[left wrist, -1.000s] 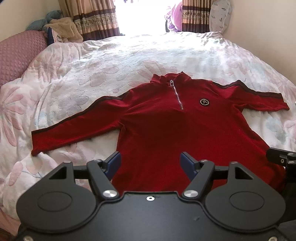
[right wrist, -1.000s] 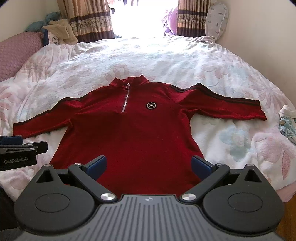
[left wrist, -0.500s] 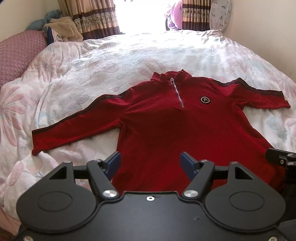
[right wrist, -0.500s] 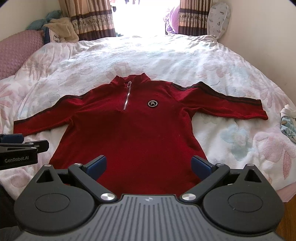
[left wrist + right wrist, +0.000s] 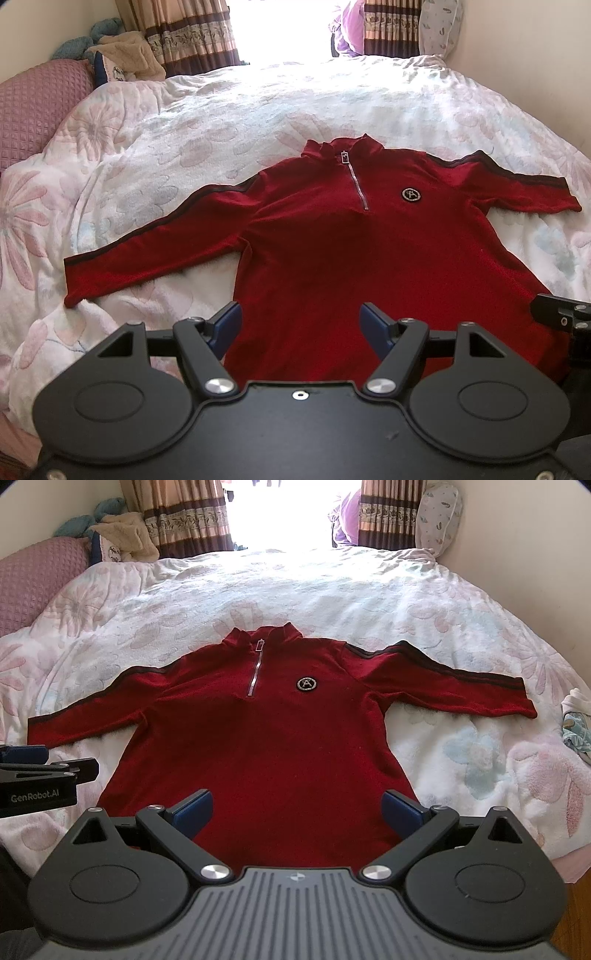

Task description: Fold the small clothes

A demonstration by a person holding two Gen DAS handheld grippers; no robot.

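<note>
A dark red zip-neck top (image 5: 354, 258) lies flat, front up, on the bed, sleeves spread out to both sides; it also shows in the right wrist view (image 5: 258, 746). It has a round chest badge (image 5: 306, 684) and dark stripes along the sleeves. My left gripper (image 5: 301, 325) is open and empty, hovering above the hem on the left half. My right gripper (image 5: 297, 810) is open and empty above the hem, spanning most of its width. The hem itself is hidden behind the gripper bodies.
The bed has a white floral quilt (image 5: 229, 122). A pink pillow (image 5: 33, 110) and a beige blanket (image 5: 125, 55) lie at the far left. Curtains (image 5: 192, 517) hang at the far end. Other small clothes (image 5: 576, 723) lie at the right edge.
Both grippers have drawn back and risen slightly, so the top sits a little farther off in both views. Both stay open. The top has not moved.
</note>
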